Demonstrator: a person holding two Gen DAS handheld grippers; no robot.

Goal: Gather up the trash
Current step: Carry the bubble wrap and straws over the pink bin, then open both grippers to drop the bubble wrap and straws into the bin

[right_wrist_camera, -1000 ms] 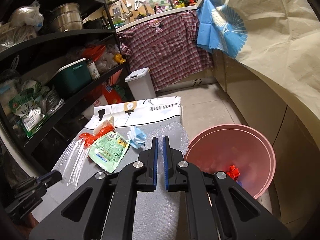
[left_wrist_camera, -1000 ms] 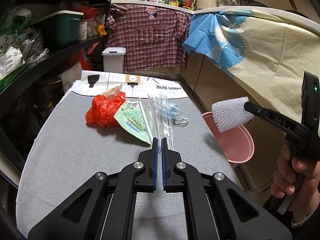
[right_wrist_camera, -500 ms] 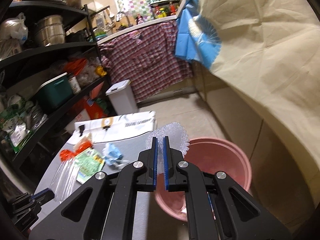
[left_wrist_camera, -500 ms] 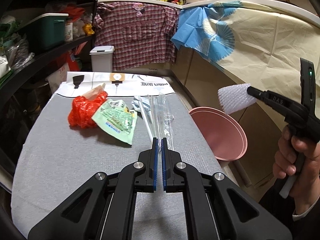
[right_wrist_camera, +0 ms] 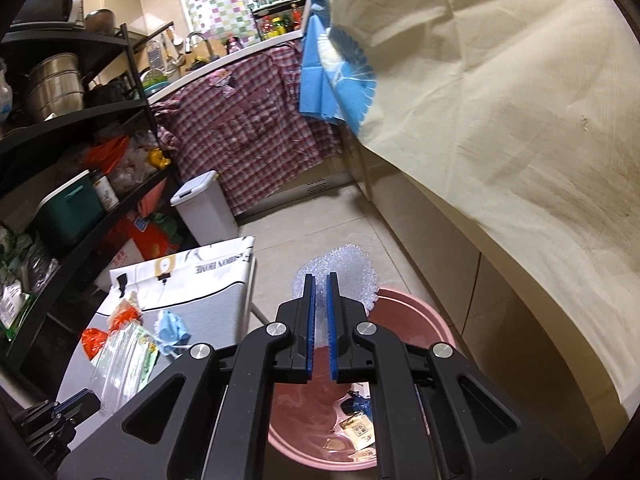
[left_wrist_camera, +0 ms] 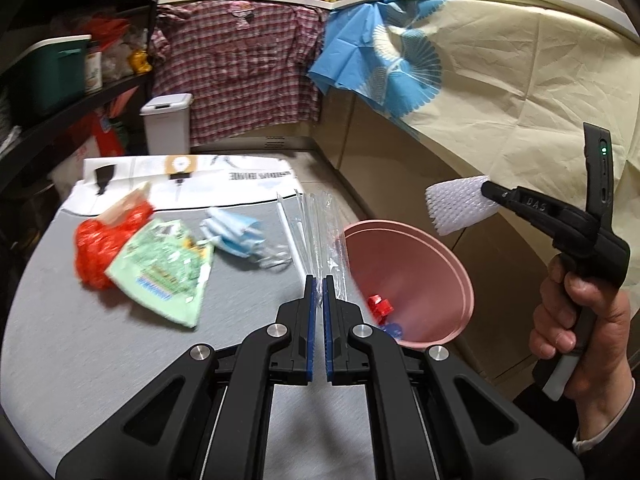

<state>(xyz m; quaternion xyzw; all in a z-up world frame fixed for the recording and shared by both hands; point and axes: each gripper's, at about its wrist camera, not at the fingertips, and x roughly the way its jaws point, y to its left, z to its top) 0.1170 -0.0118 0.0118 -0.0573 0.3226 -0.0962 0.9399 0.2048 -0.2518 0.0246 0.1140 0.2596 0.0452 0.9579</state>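
The white foam-net sleeve (left_wrist_camera: 460, 208), pinched in the closed right gripper (right_wrist_camera: 320, 280), is best released only once centred over the round pink plastic basin (right_wrist_camera: 412, 312); the left gripper (left_wrist_camera: 319, 280) stays closed on clear plastic wrappers (left_wrist_camera: 320, 224).

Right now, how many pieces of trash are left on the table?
4: red bag far left, green packet beside it, blue mask mid-table, clear wrappers nearest the basin. More may hide underneath.

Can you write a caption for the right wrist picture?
Right tongs hold white foam netting above the pink trash bowl.
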